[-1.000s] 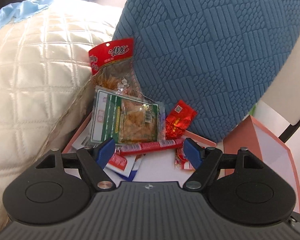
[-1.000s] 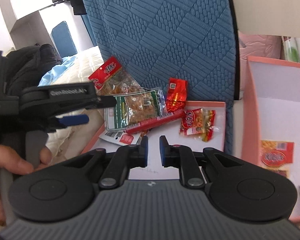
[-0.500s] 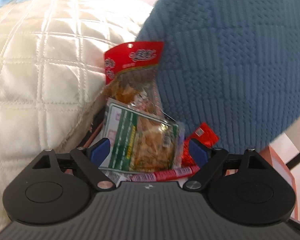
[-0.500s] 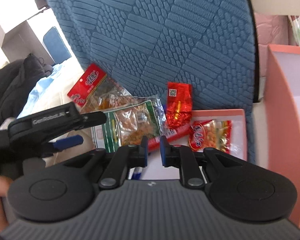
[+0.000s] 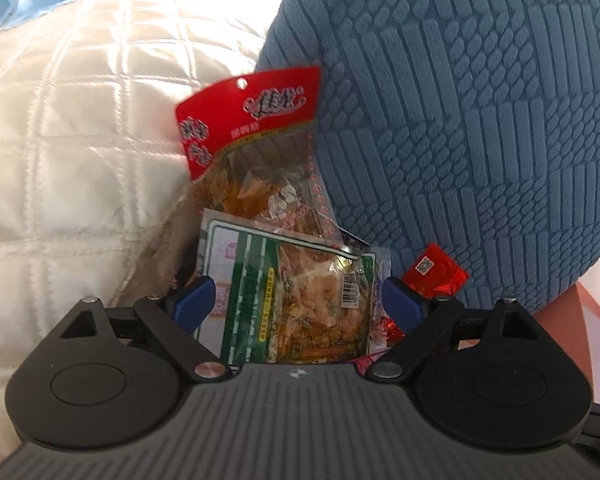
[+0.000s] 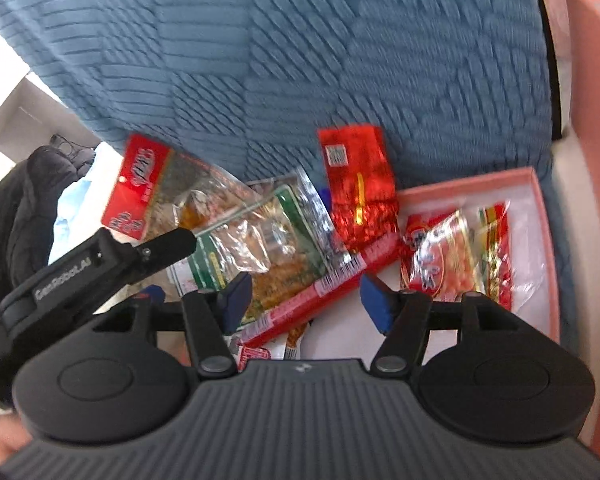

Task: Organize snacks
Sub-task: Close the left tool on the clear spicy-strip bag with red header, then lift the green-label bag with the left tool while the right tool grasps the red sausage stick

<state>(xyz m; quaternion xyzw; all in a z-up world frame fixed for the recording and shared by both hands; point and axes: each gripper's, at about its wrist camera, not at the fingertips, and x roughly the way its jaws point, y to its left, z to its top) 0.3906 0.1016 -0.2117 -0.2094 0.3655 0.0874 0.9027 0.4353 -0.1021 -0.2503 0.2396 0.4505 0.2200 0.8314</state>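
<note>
Both grippers have just been opening over the snack pile against the blue cushion (image 6: 340, 60). The left gripper (image 5: 296, 300), spread wide, has closed in to straddle the green packet (image 5: 300, 300); the right gripper (image 6: 304, 300), half spread and empty-handed, frames the red stick (image 6: 320, 284) in the pink tray (image 6: 548, 240). Grabs look imminent.

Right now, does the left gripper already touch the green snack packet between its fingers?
Cannot tell. In the left wrist view the green snack packet lies between the open fingers of the left gripper; its edges overlap both blue pads, so no plain gap or contact shows.

Black ribbed left gripper (image 5: 296, 304) — blue fingers (image 5: 194, 298), silver pivot screws, round side discs
</note>
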